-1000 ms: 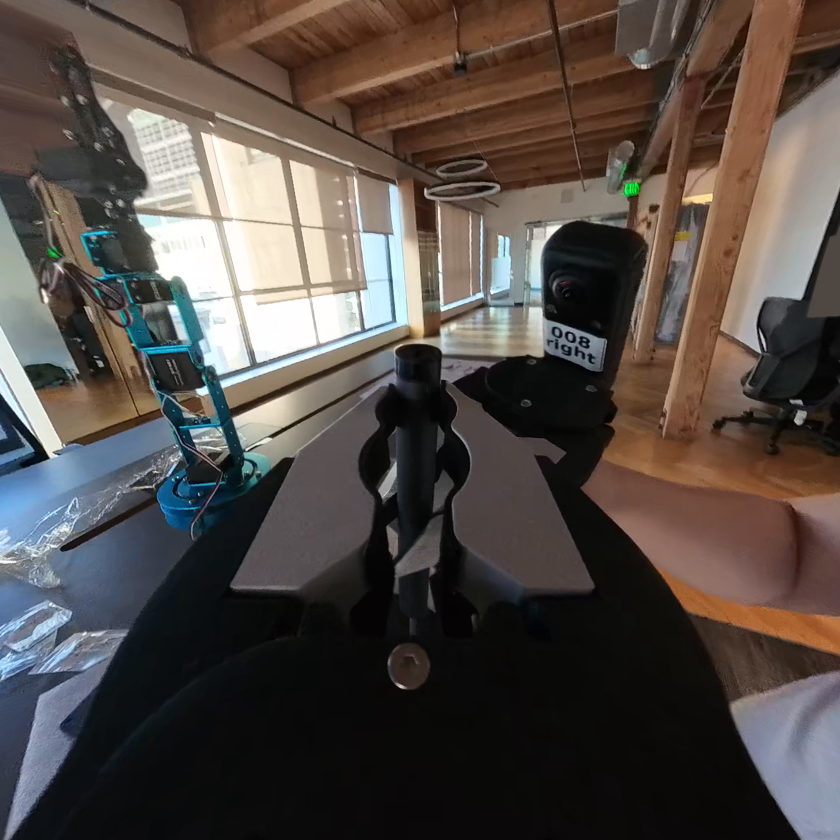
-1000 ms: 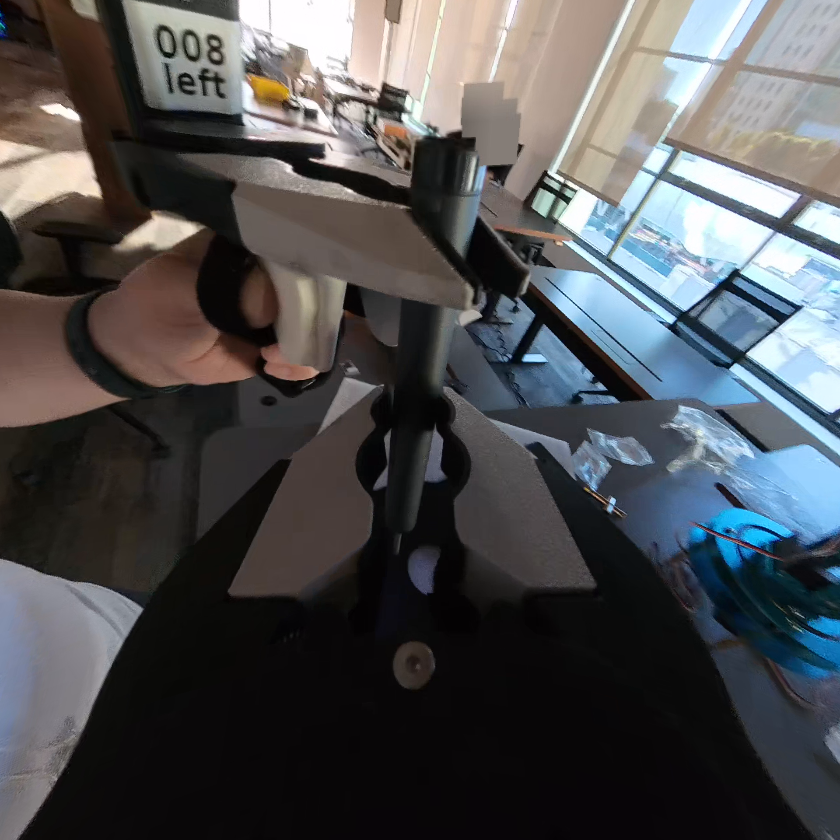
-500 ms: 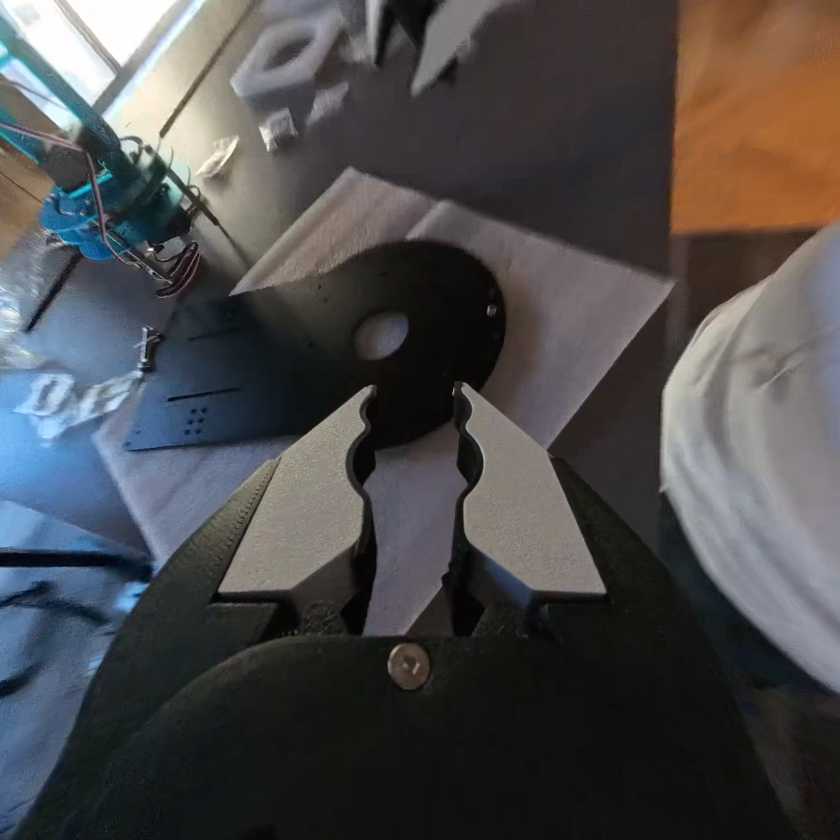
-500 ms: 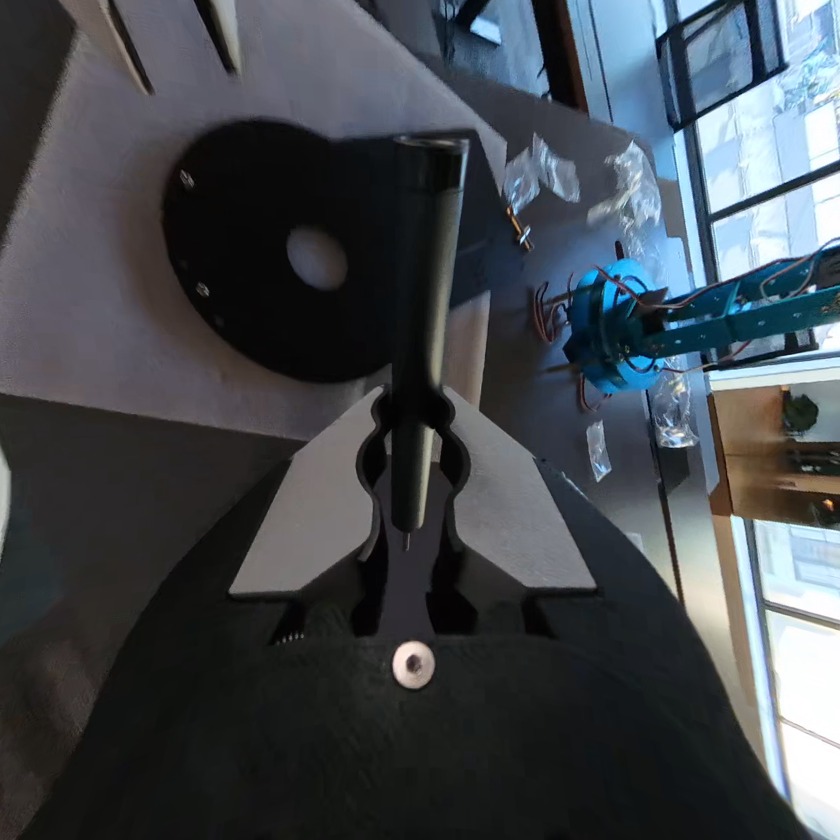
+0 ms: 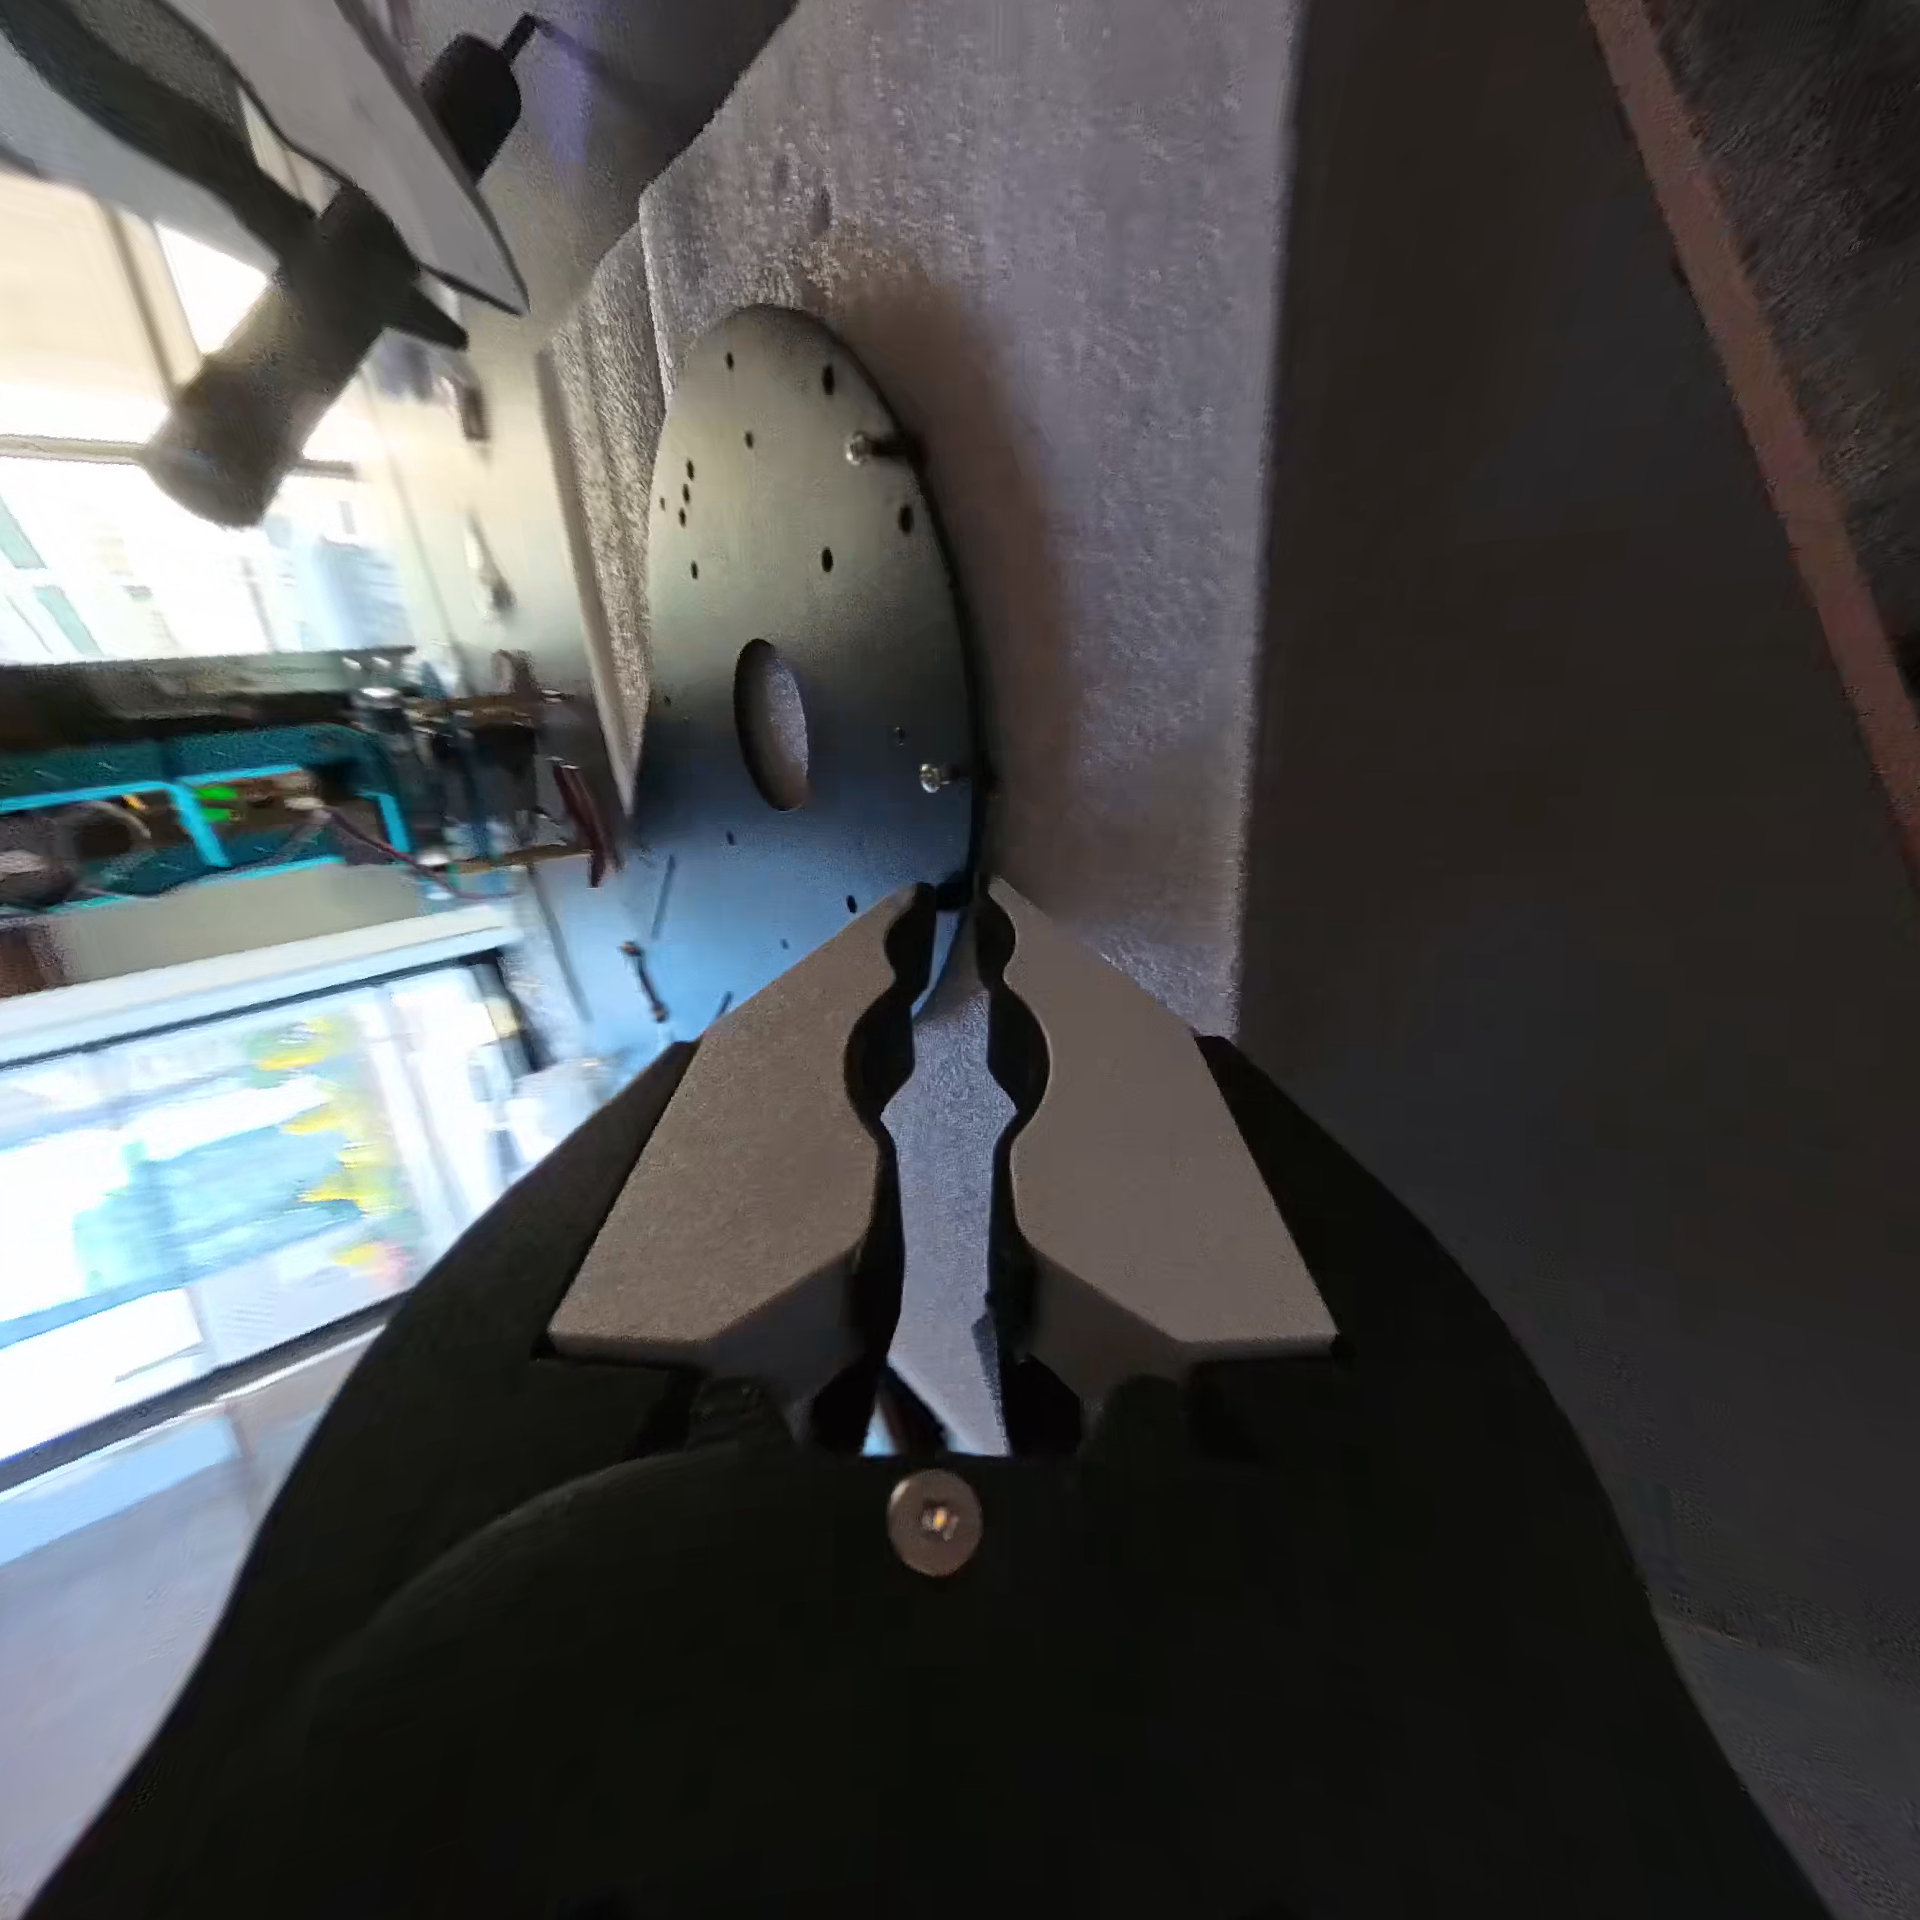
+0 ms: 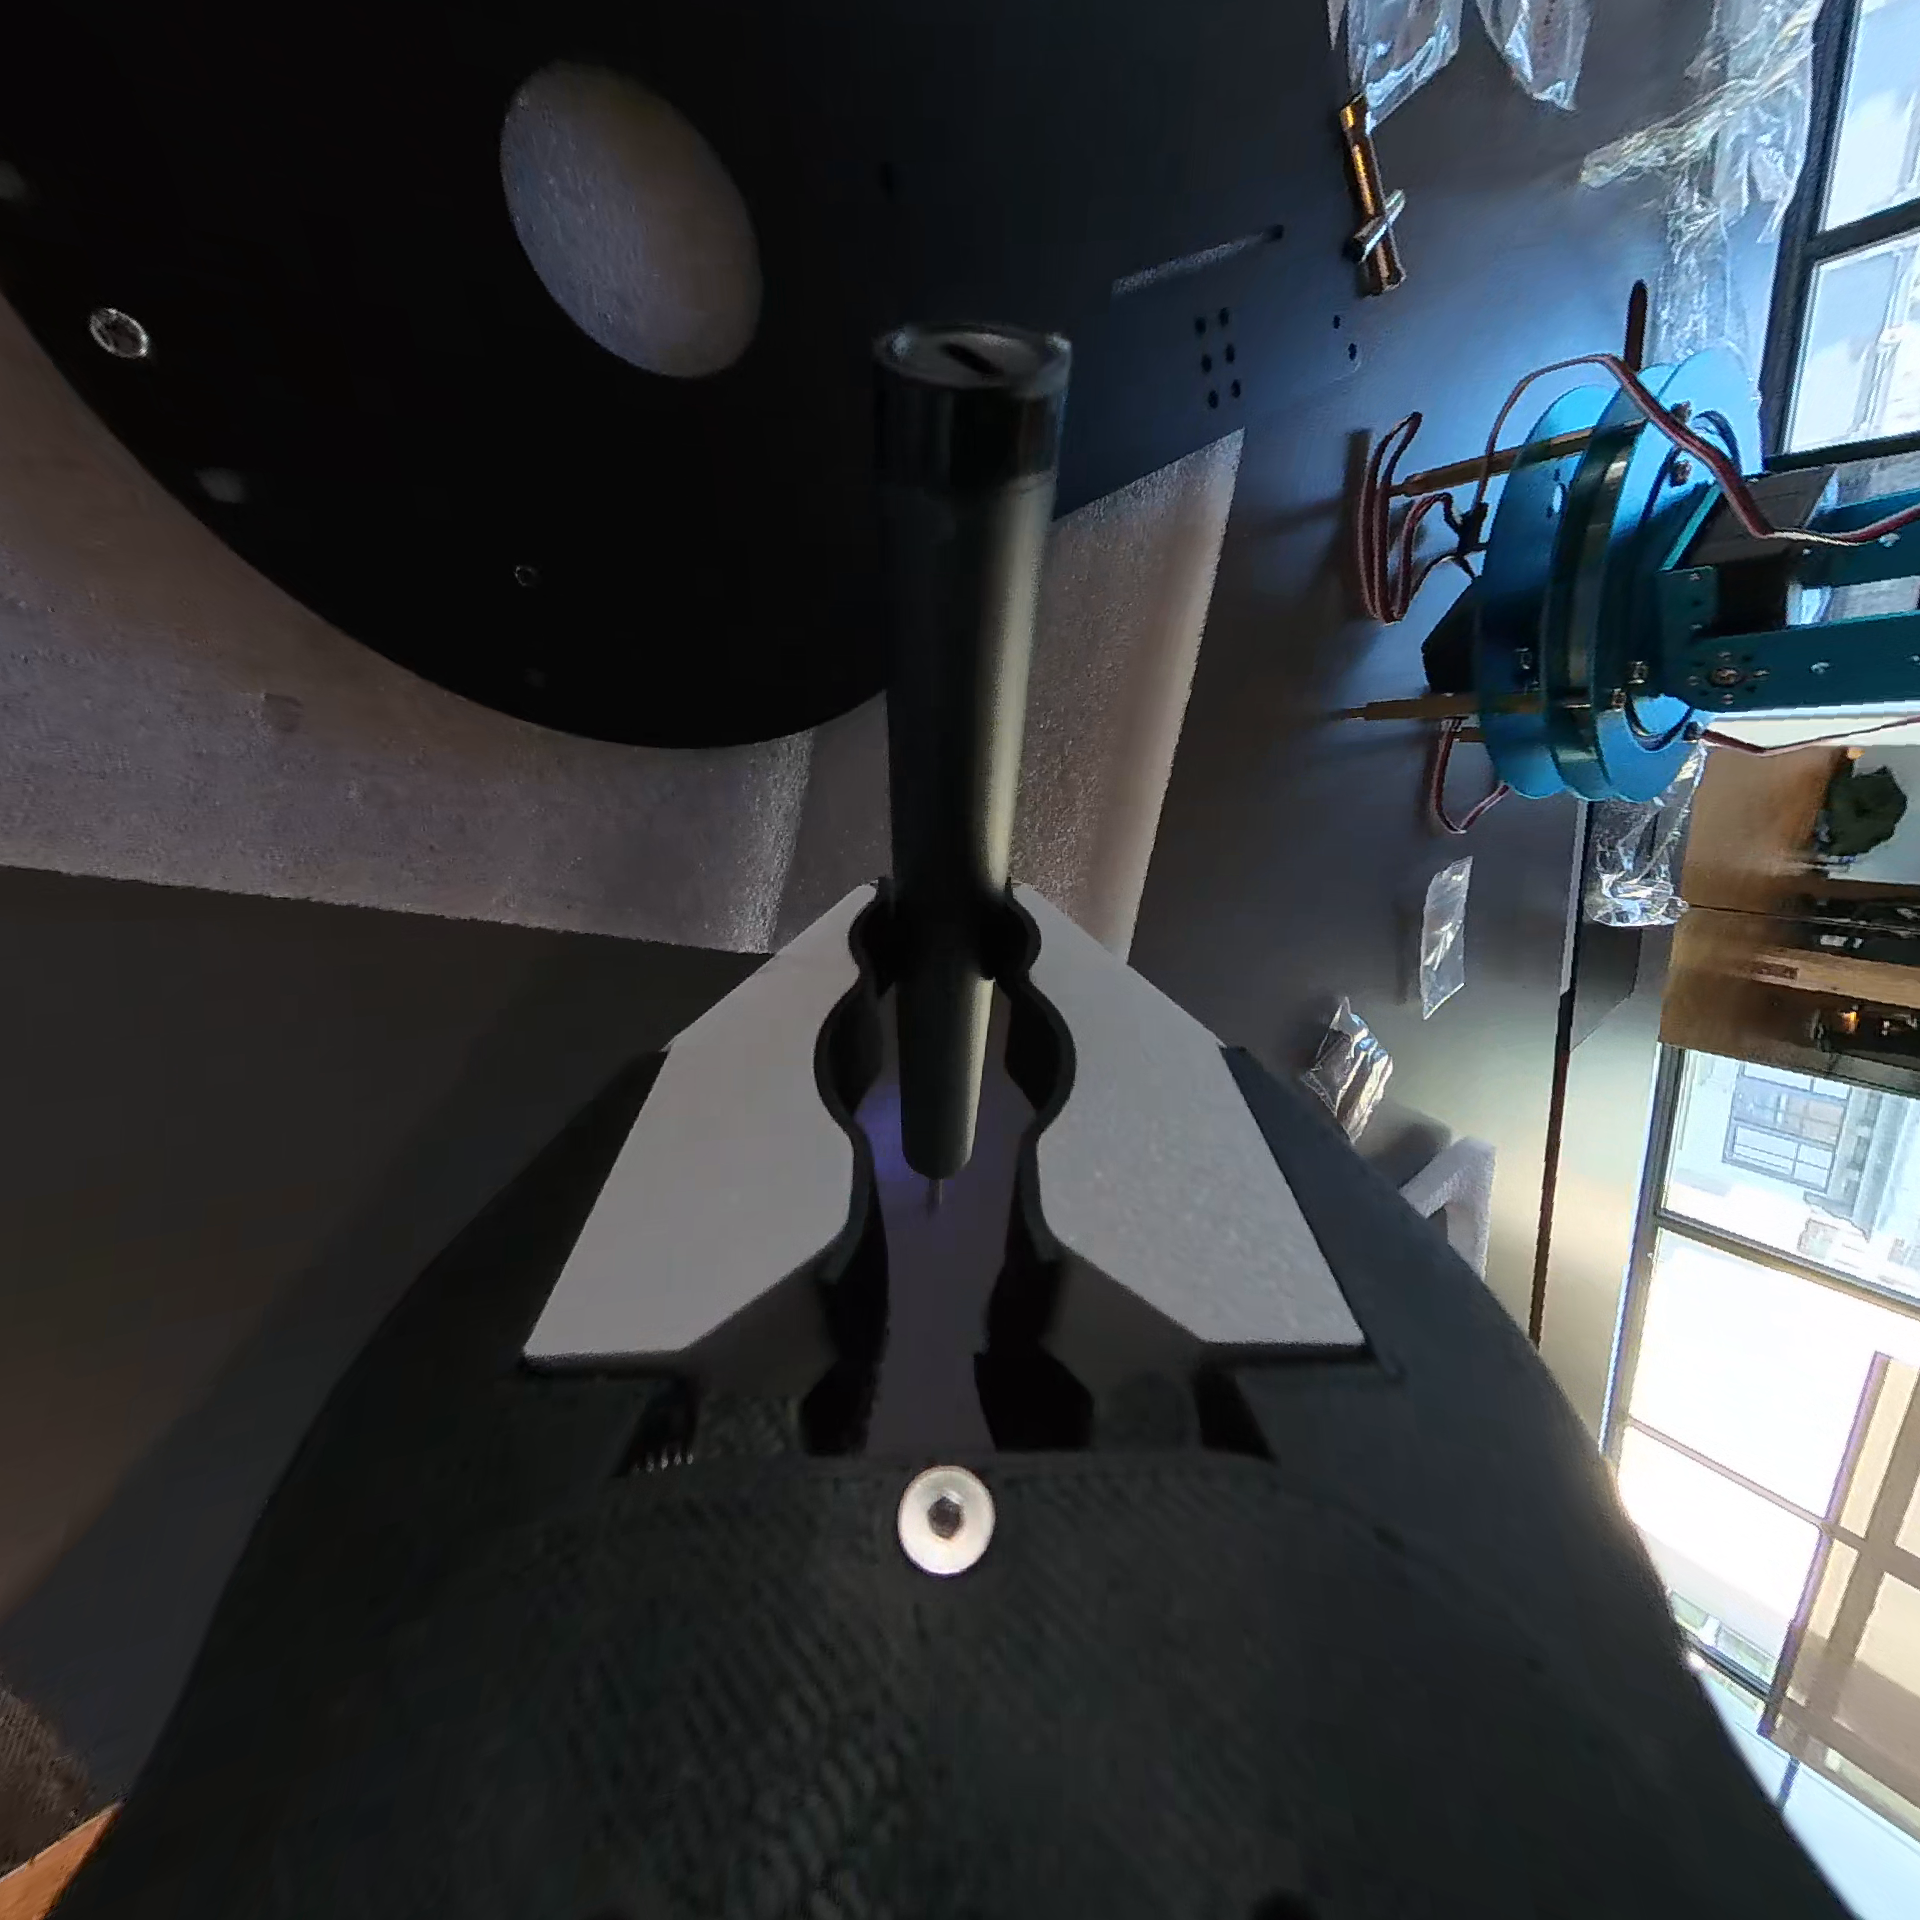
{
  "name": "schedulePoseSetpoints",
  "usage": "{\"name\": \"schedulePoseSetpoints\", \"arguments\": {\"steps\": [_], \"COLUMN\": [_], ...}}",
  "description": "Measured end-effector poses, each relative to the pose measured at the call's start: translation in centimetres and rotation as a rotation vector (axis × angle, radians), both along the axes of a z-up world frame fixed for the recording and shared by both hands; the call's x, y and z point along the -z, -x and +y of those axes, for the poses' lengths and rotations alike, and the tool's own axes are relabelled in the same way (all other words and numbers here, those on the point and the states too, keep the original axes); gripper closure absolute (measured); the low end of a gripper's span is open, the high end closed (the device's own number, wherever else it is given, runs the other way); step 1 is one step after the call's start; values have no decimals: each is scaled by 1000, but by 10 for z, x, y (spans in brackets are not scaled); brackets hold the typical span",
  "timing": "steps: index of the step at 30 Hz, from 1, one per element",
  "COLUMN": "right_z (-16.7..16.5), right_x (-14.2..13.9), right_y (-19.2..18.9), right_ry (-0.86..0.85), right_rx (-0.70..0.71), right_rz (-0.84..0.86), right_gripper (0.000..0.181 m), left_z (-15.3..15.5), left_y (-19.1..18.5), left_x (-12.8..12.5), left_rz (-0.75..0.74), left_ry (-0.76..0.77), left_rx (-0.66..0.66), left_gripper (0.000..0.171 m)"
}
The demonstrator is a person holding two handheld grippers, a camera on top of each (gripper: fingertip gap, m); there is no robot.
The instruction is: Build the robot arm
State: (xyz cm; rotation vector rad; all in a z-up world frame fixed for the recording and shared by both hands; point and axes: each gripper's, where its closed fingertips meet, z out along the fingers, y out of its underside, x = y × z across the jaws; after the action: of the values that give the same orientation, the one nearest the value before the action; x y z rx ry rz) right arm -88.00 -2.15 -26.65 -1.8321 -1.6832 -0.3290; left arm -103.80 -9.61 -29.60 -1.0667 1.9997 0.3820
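A black round plate point(image 5: 800, 540) with a centre hole and two silver screws lies on a grey foam sheet point(image 5: 1091, 416). My left gripper point(image 5: 954, 896) has its tips closed to a narrow gap over the plate's near rim, one finger on each face. My right gripper point(image 6: 940, 909) is shut on a dark pen-shaped screwdriver point(image 6: 966, 644), its thin bit pointing back toward the camera, held above the plate point(image 6: 343, 436). The right gripper with the screwdriver also shows blurred in the left wrist view point(image 5: 260, 416), above the plate's far side.
A blue servo robot arm point(image 6: 1600, 592) with red wires stands on the dark table beyond the plate. A flat black panel point(image 6: 1195, 343), a brass standoff point(image 6: 1371, 208) and clear plastic bags point(image 6: 1662, 94) lie nearby. Windows are behind. Left tips to right tips: about 20 cm.
The left gripper let go of the screwdriver, swung down to the plate and narrowed onto its rim. The right gripper kept the screwdriver and moved closer over the plate. Both views have rolled.
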Motion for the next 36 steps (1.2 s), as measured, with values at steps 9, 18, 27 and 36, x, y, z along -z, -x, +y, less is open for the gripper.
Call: {"name": "schedulePoseSetpoints", "arguments": {"steps": [9, 18, 27, 36], "right_z": [-7, -9, -8, -6], "right_x": [-3, -7, -7, -6], "right_y": [5, 5, 4, 6], "right_ry": [-76, -110, -119, -124], "right_rx": [8, 15, 16, 11], "right_rz": [29, 29, 16, 22], "right_gripper": [165, 165, 165, 165], "left_z": [1, 1, 2, 2], "left_y": [-1, -4, -2, -1], "left_x": [-2, -17, -15, -8], "left_rz": [-96, -221, -236, -222], "left_ry": [-133, -161, -149, -154], "left_rx": [-51, -70, -82, -88], "left_gripper": [169, 170, 170, 169]}}
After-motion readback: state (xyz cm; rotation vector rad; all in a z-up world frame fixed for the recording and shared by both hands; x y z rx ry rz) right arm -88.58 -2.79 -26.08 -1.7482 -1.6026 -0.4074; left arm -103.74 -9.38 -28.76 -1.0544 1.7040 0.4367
